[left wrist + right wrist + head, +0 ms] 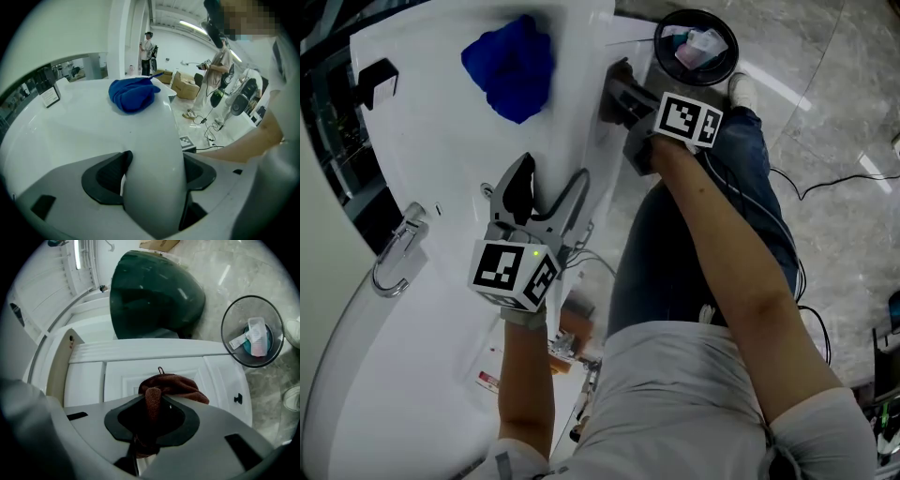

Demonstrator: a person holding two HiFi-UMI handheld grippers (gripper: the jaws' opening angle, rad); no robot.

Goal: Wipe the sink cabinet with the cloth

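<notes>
Cloth (161,387), the brown one, sits pinched in my right gripper (152,416), jaws closed tight on it. Its bunched end is right at the white cabinet door (126,373), though I can't confirm contact. My left gripper (152,173) is clamped over the counter edge (154,136), one jaw on each side of the rim. A blue cloth (511,67) lies crumpled on the counter ahead, well apart from both grippers. I see a faucet (398,248) by the basin and a bin (659,37) on the floor near the right gripper.
</notes>
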